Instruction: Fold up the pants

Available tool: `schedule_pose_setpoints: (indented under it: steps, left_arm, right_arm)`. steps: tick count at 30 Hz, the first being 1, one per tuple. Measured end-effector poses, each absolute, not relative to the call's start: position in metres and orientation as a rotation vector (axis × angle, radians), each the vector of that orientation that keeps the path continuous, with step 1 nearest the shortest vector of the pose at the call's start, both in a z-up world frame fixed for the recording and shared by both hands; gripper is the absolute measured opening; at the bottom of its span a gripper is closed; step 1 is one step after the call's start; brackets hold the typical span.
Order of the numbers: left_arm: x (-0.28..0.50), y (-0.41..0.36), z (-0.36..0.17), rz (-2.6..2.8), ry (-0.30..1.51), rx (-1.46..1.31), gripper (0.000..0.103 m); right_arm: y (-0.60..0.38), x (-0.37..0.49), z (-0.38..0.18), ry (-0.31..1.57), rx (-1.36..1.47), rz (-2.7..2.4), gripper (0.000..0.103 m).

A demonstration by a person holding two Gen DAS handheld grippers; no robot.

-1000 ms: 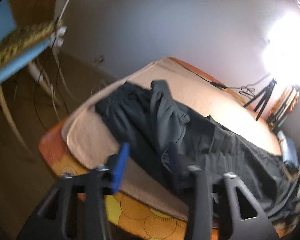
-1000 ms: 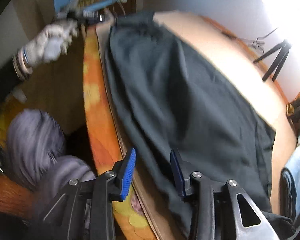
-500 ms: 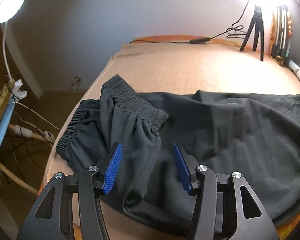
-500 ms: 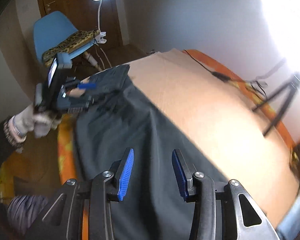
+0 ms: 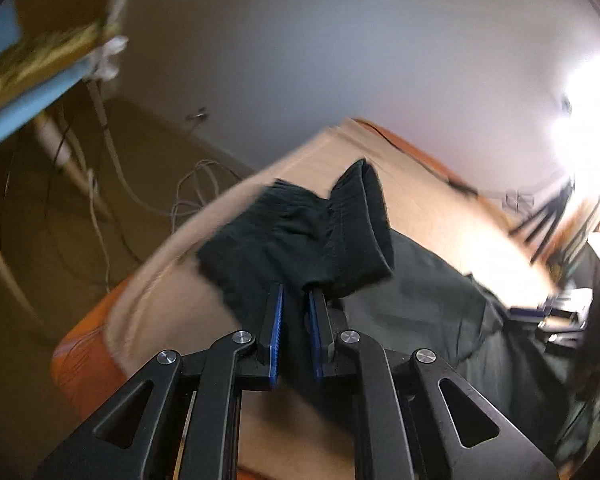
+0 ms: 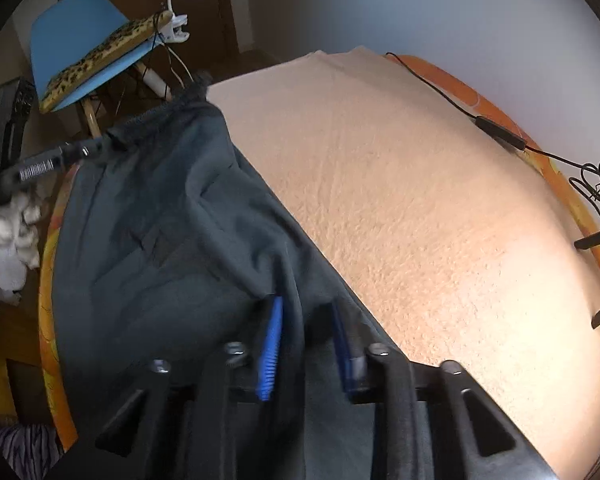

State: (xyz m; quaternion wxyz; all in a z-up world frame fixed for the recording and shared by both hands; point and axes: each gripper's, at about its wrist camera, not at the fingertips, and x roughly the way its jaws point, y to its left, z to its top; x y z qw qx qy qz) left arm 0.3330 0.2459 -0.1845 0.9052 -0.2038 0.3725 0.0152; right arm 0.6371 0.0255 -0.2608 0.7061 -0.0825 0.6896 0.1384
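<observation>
Dark grey pants [image 6: 160, 240] lie along the near edge of a beige towel [image 6: 420, 200]. Their elastic waistband [image 5: 360, 216] is bunched and lifted at the left end. My left gripper [image 5: 296, 300] is closing, and its blue pads pinch the fabric just below the waistband. The right wrist view shows that left gripper [image 6: 96, 148] from the side, at the waistband corner, held by a white-gloved hand [image 6: 8, 232]. Further along the pants, my right gripper [image 6: 308, 320] points down, its jaws closing on a raised ridge of cloth between the blue pads.
The towel covers an orange patterned table [image 6: 46, 280] whose edge runs close beside the pants. A blue chair [image 6: 72, 40] with a leopard cushion stands past the left end, with cables [image 5: 196, 184] on the floor. A black cable [image 6: 496, 132] and tripod legs [image 6: 596, 240] sit at the far right.
Both grippers stood open half a second ago and have since narrowed onto the pants. The right one came down onto the cloth. The left one now has the waistband end gathered and lifted.
</observation>
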Motion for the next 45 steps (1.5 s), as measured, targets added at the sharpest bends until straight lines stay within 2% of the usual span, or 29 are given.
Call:
schedule_pose_setpoints:
  steps: [3,6,9,11,12,14,16,21,22,23,25,27,30,35,38,45]
  left_arm:
    - [0.330,0.255,-0.191,0.044,0.780,-0.432,0.011]
    - [0.329,0.253,-0.193,0.021,0.794,-0.423,0.011]
    - [0.333,0.251,-0.193,0.043,0.793,-0.417,0.026]
    - [0.329,0.252,-0.192,0.068,0.789,-0.418,0.028]
    - [0.328,0.253,-0.192,0.081,0.790,-0.418,0.028]
    - [0.326,0.255,-0.190,0.096,0.790,-0.415,0.028]
    - [0.320,0.258,-0.185,0.105,0.785,-0.411,0.028]
    - [0.301,0.251,-0.160,0.094,0.752,-0.378,0.028]
    - [0.298,0.247,-0.153,0.082,0.744,-0.369,0.028]
    - [0.296,0.244,-0.149,0.068,0.737,-0.362,0.028]
    - [0.292,0.231,-0.138,0.025,0.728,-0.344,0.028]
    - [0.286,0.213,-0.127,-0.032,0.719,-0.324,0.030]
    - [0.279,0.181,-0.116,-0.119,0.707,-0.294,0.050]
    - [0.271,0.118,-0.104,-0.279,0.721,-0.250,0.050]
    - [0.270,0.079,-0.101,-0.391,0.746,-0.230,0.057]
    - [0.268,-0.007,-0.109,-0.594,0.826,-0.120,0.057]
  right_arm:
    - [0.025,0.638,-0.262,1.531,-0.182,0.314,0.004]
    - [0.026,0.638,-0.260,1.528,-0.198,0.306,0.002]
    - [0.030,0.637,-0.258,1.524,-0.215,0.306,0.001]
    - [0.033,0.637,-0.257,1.531,-0.228,0.303,0.002]
    - [0.035,0.636,-0.256,1.532,-0.243,0.298,0.004]
    - [0.034,0.633,-0.247,1.523,-0.251,0.284,0.027]
    - [0.029,0.629,-0.232,1.496,-0.228,0.261,0.038]
    - [0.011,0.612,-0.183,1.418,-0.156,0.204,0.040]
    - [0.006,0.607,-0.171,1.399,-0.145,0.184,0.045]
    - [0.002,0.601,-0.161,1.384,-0.134,0.168,0.058]
    - [-0.009,0.587,-0.137,1.340,-0.103,0.129,0.073]
    - [-0.015,0.575,-0.113,1.302,-0.076,0.098,0.076]
    - [-0.023,0.557,-0.083,1.260,-0.049,0.047,0.079]
    - [-0.056,0.507,-0.033,1.204,-0.004,-0.070,0.079]
    - [-0.088,0.475,-0.009,1.196,0.020,-0.171,0.079]
    - [-0.178,0.408,0.027,1.220,0.166,-0.459,0.079]
